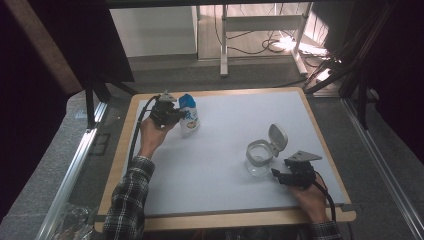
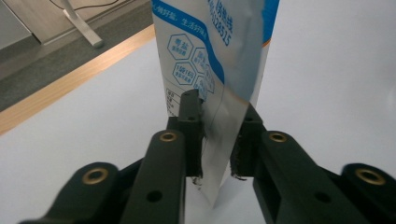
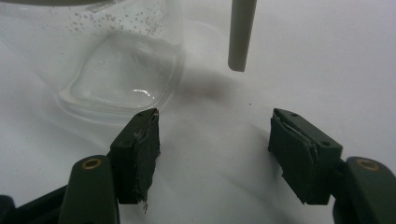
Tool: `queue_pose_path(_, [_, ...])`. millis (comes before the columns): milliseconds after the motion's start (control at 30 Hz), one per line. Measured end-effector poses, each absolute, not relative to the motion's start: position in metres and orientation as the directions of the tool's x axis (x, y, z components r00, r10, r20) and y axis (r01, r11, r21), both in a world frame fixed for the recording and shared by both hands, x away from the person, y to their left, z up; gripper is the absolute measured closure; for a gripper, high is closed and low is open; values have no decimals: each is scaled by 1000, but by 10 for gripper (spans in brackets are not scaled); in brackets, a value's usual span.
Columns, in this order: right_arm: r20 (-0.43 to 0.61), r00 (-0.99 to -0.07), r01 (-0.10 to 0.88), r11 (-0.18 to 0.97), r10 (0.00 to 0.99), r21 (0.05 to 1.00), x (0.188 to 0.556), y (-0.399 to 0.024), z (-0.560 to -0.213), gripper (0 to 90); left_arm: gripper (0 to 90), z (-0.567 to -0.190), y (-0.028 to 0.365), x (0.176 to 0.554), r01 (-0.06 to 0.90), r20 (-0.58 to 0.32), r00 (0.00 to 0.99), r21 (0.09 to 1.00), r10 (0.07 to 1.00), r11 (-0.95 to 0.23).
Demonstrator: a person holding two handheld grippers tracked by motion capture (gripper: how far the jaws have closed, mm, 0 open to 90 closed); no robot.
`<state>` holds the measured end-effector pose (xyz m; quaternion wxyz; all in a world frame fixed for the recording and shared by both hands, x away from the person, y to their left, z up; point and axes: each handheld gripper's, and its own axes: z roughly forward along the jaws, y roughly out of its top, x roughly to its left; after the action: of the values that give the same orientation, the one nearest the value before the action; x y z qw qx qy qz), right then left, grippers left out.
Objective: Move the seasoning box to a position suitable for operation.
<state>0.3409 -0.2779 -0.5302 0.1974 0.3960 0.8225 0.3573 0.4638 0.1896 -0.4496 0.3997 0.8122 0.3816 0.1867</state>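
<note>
On the white table top (image 1: 225, 150) with its wooden rim there are two things: one pouch (image 1: 189, 115) and one clear jar (image 1: 259, 157). Two grippers work over them, one in each of the person's hands.

The pouch stands upright near the far left corner of the table. It is white with blue bands and blue printed writing, with small hexagon marks on its side and a brownish patch low on its front. In the left gripper view its lower side edge looks silvery and crumpled, and it runs down between the two black jaws.

The left gripper (image 1: 167, 113) is clenched on that edge of the pouch (image 2: 219, 60); both pads press against the foil from either side. The left hand (image 1: 152, 132) holds it from the near side, with a plaid sleeve (image 1: 129, 205) behind it.

The jar sits toward the right of the table, well apart from the pouch. It is glass, with a thick rounded base, and small droplets or bubbles dot its wall. Its pale lid (image 1: 278, 137) is hinged open and stands tilted up on the far right side of the rim.

The right gripper (image 1: 280, 176) lies just beside the jar (image 3: 116, 70) on its near right side, jaws spread wide with bare table between them, gripping nothing. A pale bar (image 3: 242, 32), whose nature I cannot tell, hangs down beyond the jaws.
</note>
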Motion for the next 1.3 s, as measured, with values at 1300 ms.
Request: queue_pose_path(1300, [-39,-612,512,434,790,741,341,-277,-530,323,900,-433,186,435,413,-24,683,837,730,-358])
